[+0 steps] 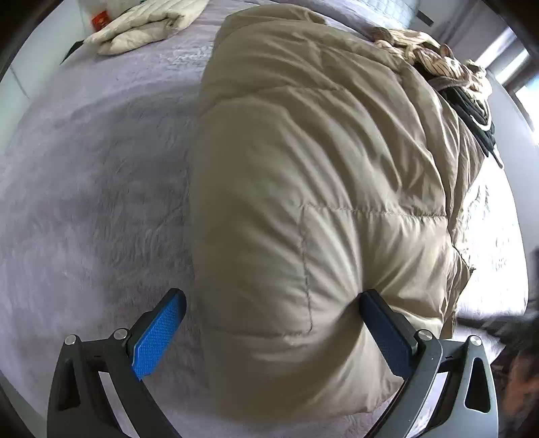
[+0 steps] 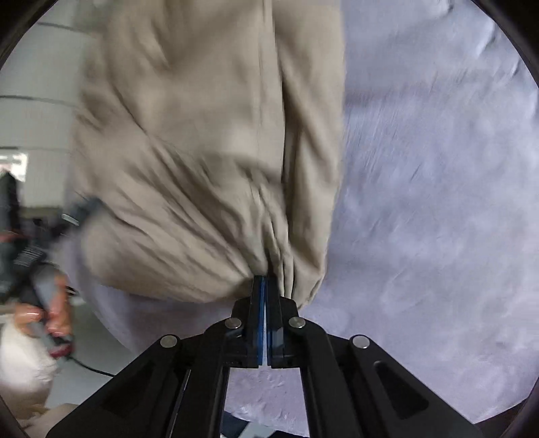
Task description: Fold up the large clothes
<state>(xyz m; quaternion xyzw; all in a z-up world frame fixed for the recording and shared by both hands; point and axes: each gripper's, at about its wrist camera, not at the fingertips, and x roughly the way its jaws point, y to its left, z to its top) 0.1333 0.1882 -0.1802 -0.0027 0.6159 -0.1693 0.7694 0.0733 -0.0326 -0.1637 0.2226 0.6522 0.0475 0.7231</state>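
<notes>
Right gripper (image 2: 265,281) clenched on a bunched edge of the one tan puffer coat (image 2: 209,151), fabric pinched between two blue pads, folds radiating from the pinch. Left gripper (image 1: 273,300) spread wide, two blue-padded fingers (image 1: 158,337) either side of the coat's (image 1: 303,168) near corner; right-hand finger touching the fabric, left-hand finger apart from it, nothing clamped. Coat lying lengthwise on one grey-lavender bedspread (image 1: 84,175), seen also in the right wrist view (image 2: 438,202). Beyond: one cream quilted garment (image 1: 145,27) at the far left corner, one heap of patterned and dark clothes (image 1: 451,77) at the far right. One hand (image 2: 50,313) gripping a handle at left in the right wrist view, blurred.
</notes>
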